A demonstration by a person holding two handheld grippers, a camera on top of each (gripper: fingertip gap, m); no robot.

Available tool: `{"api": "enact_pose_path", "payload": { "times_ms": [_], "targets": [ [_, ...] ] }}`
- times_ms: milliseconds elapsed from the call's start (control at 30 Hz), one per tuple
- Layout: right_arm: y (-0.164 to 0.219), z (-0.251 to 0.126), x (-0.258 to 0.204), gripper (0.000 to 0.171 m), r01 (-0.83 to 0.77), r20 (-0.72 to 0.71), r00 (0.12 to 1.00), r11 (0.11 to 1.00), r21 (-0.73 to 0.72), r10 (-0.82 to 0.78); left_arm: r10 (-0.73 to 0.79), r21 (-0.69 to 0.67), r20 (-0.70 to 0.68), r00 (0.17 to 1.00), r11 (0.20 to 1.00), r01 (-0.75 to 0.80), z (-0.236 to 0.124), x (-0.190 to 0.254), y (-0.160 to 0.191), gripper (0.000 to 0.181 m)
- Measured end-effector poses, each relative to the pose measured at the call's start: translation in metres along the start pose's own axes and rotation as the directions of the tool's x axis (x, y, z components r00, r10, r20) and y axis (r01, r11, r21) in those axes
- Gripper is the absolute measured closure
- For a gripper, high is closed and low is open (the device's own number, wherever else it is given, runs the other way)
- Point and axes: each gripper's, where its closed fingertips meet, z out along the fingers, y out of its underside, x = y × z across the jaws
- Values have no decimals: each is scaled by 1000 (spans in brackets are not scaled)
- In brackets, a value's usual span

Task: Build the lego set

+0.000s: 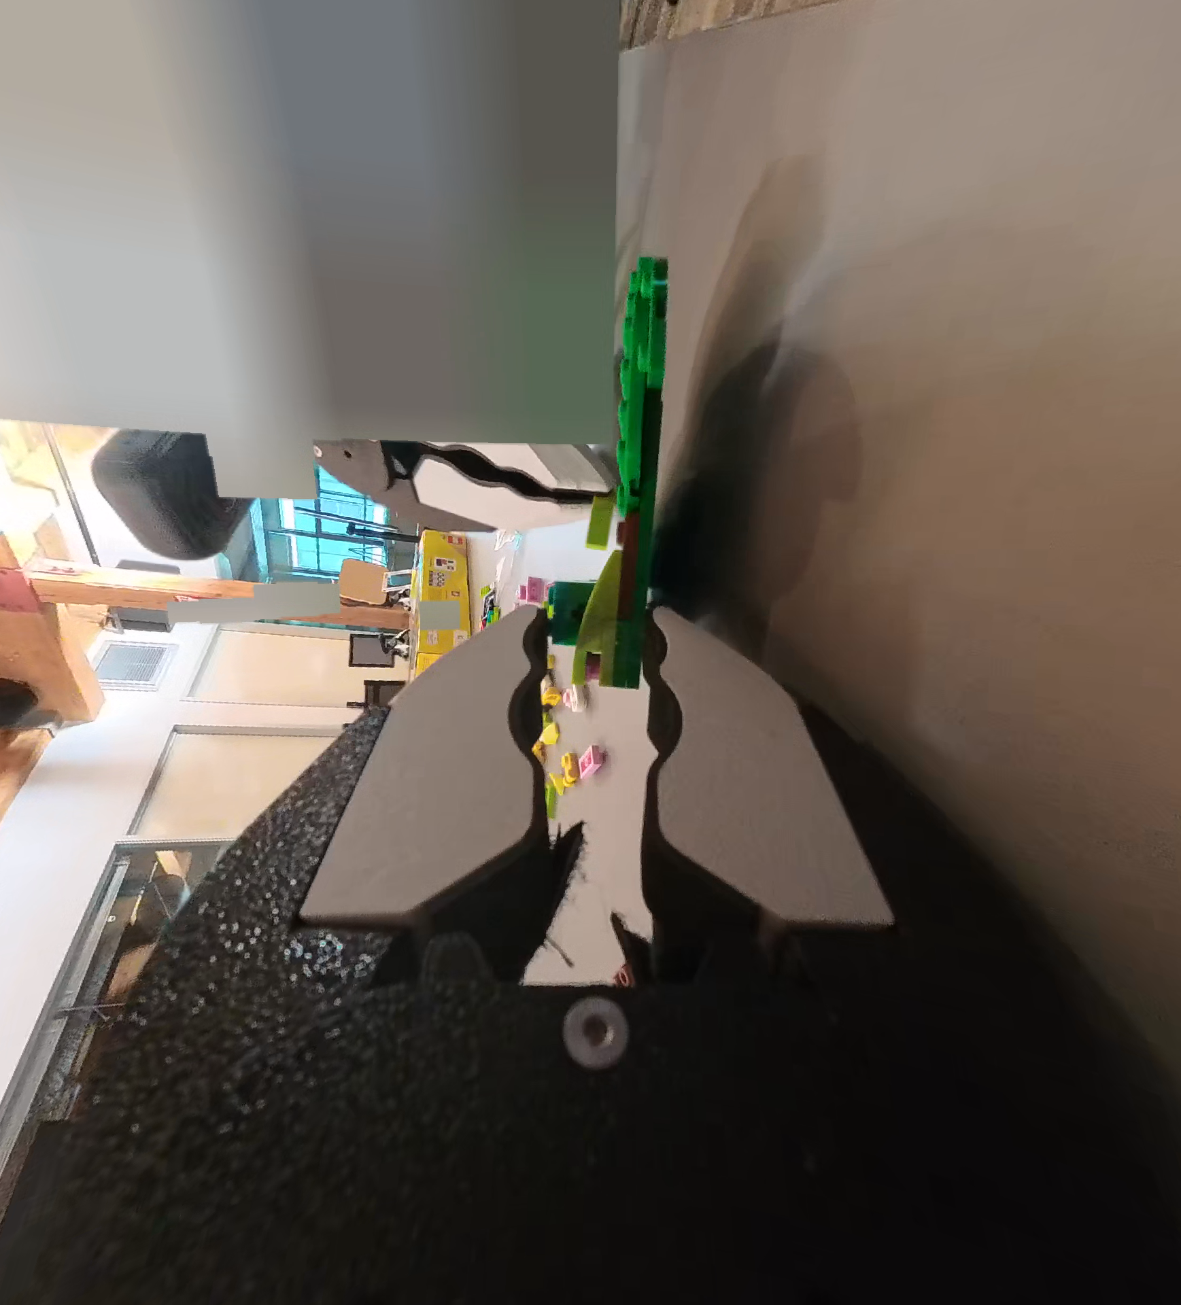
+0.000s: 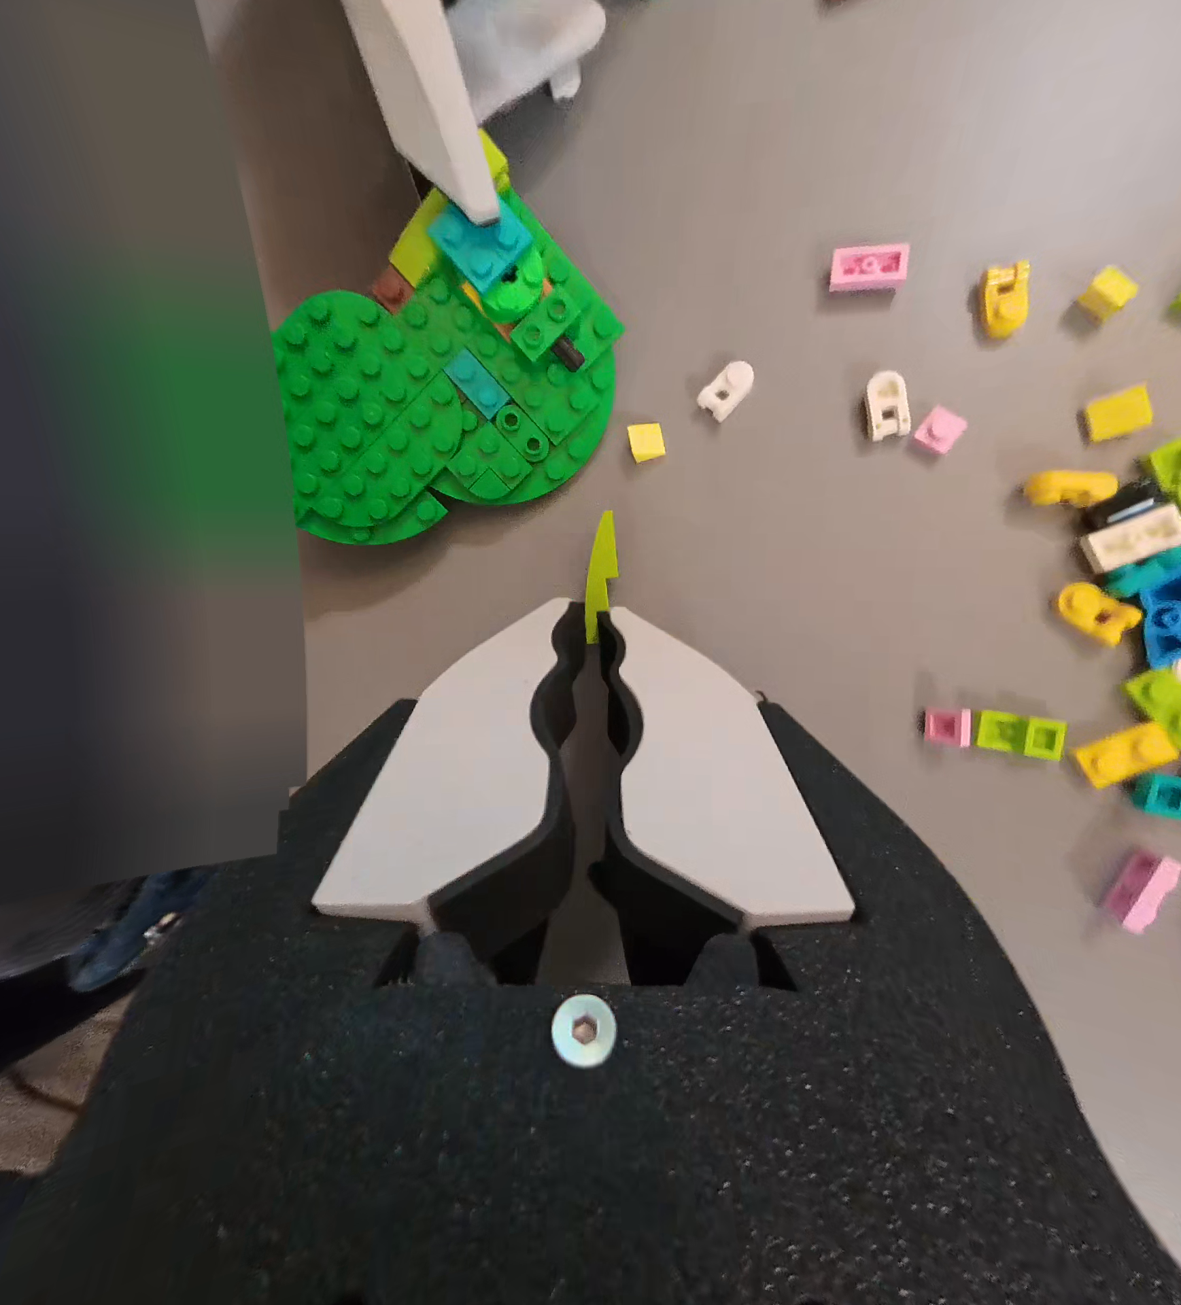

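A green studded build [image 2: 375,424] of round plates lies on the grey table [image 2: 750,155], with teal bricks [image 2: 478,247] and lime pieces at its far end. My left gripper [image 1: 594,625] is shut on that end, one finger [image 2: 432,106] on the teal brick. In the left wrist view the build [image 1: 640,424] shows edge-on between the fingers. My right gripper [image 2: 598,628] is shut on a thin lime leaf piece [image 2: 601,565], pointing up just short of the build's near edge. The right gripper also shows in the left wrist view [image 1: 488,487].
Several loose bricks lie to the right: a pile [image 2: 1173,565] of yellow, lime, blue and pink ones, a pink plate [image 2: 868,267], white clips [image 2: 725,388] and a yellow tile [image 2: 645,443] near the build. A yellow box [image 1: 440,600] stands at the table's far side. One gripper's finger ends stand about 8 centimetres off the other's. My right tips are roughly 4 centimetres from the yellow tile [image 2: 645,443].
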Motion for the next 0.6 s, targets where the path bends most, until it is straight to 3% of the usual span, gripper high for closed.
{"api": "enact_pose_path", "payload": {
  "times_ms": [100, 167, 233, 433, 600],
  "targets": [
    [2, -4, 4, 165, -48, -44, 998, 999, 8, 49, -12, -3, -2, 1000, 1000, 12, 0, 0, 1, 156],
    [3, -7, 4, 150, -59, -78, 995, 998, 29, 61, -14, -6, -2, 1000, 1000, 14, 0, 0, 2, 156],
    [5, -11, 4, 146, -67, -114, 991, 997, 48, 72, -16, -7, -2, 1000, 1000, 16, 0, 0, 2, 156],
    [-2, -17, 5, 146, 42, -235, 972, 989, 139, -8, -17, -8, -2, 1000, 1000, 17, 0, 0, 2, 156],
    [0, -11, 5, 148, 69, -260, 964, 995, 70, -49, -18, -13, -1, 1000, 1000, 18, -1, -1, 3, 156]
  ]
}}
